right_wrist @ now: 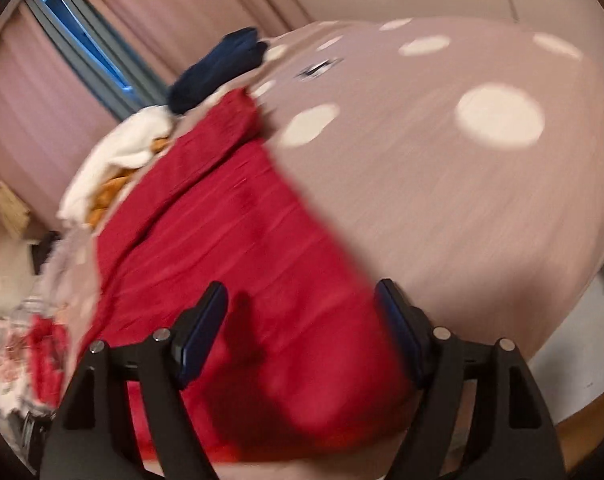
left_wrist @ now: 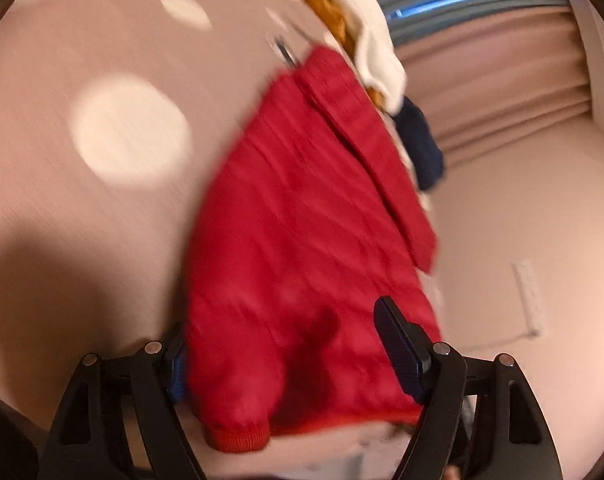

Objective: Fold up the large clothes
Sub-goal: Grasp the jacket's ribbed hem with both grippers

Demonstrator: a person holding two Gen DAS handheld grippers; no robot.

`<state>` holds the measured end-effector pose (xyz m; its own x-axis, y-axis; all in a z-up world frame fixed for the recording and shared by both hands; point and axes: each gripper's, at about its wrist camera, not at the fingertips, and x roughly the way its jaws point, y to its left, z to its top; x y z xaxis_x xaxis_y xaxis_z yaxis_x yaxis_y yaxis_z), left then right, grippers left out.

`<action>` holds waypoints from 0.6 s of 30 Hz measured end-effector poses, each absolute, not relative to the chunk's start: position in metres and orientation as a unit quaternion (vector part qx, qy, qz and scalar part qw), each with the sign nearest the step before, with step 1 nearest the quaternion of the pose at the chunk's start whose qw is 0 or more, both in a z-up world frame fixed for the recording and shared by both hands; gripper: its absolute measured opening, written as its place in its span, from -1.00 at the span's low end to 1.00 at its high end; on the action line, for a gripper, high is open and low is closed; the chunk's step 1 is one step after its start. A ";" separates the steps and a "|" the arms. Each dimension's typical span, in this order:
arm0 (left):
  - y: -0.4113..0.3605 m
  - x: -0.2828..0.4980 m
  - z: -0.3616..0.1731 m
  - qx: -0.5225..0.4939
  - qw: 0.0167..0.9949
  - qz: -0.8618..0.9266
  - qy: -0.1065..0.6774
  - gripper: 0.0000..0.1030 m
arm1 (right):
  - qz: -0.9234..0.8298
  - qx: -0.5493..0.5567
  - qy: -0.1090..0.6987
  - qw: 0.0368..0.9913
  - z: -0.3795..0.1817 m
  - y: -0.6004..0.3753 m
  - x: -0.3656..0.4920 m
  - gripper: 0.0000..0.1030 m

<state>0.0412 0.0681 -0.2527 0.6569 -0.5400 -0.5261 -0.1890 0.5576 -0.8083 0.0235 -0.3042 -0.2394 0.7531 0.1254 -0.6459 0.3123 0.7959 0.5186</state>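
Note:
A large red garment [left_wrist: 302, 240] lies spread flat on the pink bedspread with pale dots [left_wrist: 102, 208], a ribbed cuff [left_wrist: 238, 438] at its near end. My left gripper [left_wrist: 286, 344] hangs over that near end, jaws wide apart. The cloth lies between and below the fingers, and the pads [left_wrist: 400, 348] do not press on it. In the right wrist view the red garment [right_wrist: 230, 248] runs from the lower middle towards the upper left. My right gripper [right_wrist: 302, 328] stands open above its near edge, gripping nothing. Both views are blurred by motion.
Beyond the red garment lie a white cloth with an orange piece [left_wrist: 366, 28] and a dark blue garment [left_wrist: 422, 144]. Pink curtains [right_wrist: 150, 4] and a window strip [right_wrist: 82, 36] are behind the bed. The bed's edge and floor [right_wrist: 574, 364] show at the right.

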 end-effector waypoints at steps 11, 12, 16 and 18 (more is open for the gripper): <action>0.022 0.061 -0.247 -0.376 0.832 -0.094 0.396 0.49 | -0.025 0.309 0.353 0.883 -0.244 -0.273 0.032 0.47; 0.020 0.060 -0.248 -0.372 0.835 -0.092 0.395 0.47 | -0.026 0.304 0.351 0.885 -0.244 -0.272 0.033 0.43; 0.016 0.066 -0.250 -0.343 0.852 -0.059 0.391 0.07 | -0.040 0.285 0.341 0.895 -0.247 -0.272 0.031 -0.06; 0.020 0.063 -0.254 -0.341 0.854 -0.050 0.389 -0.03 | -0.039 0.282 0.336 0.898 -0.248 -0.273 0.030 -0.18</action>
